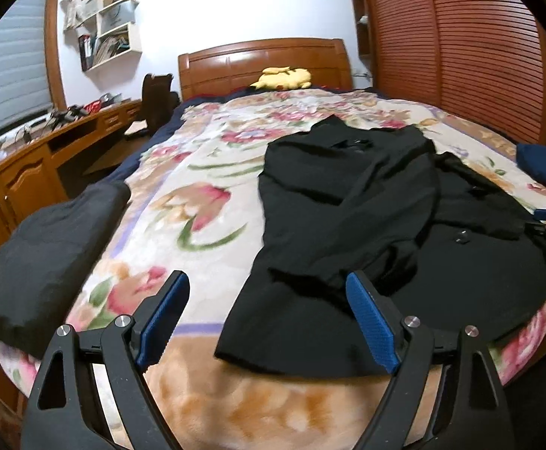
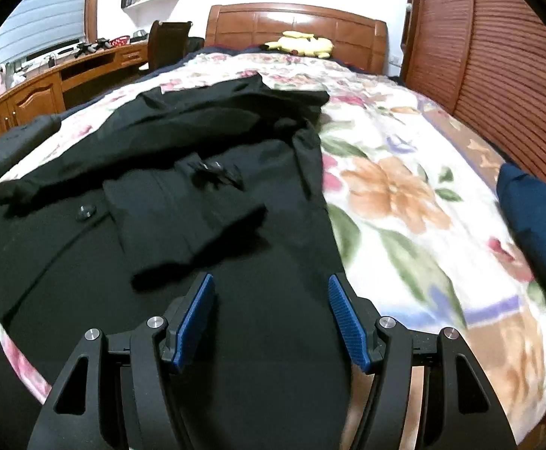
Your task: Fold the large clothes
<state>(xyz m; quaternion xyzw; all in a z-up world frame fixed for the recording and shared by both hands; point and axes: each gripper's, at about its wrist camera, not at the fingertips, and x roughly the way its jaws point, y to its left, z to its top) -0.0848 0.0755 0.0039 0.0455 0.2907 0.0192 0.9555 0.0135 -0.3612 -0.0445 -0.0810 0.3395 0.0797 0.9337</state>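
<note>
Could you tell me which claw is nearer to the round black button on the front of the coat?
Right. The right claw hangs open over the black coat, with the button ahead to its left. The left claw is open at the hem, farther away.

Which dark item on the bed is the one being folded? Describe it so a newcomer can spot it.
Start at the bed's floral blanket. The black coat lies spread across its middle, sleeves folded inward over the front. Unlike the dark folded bundle at the blanket's left edge, it is spread flat and shows a round button.
</note>
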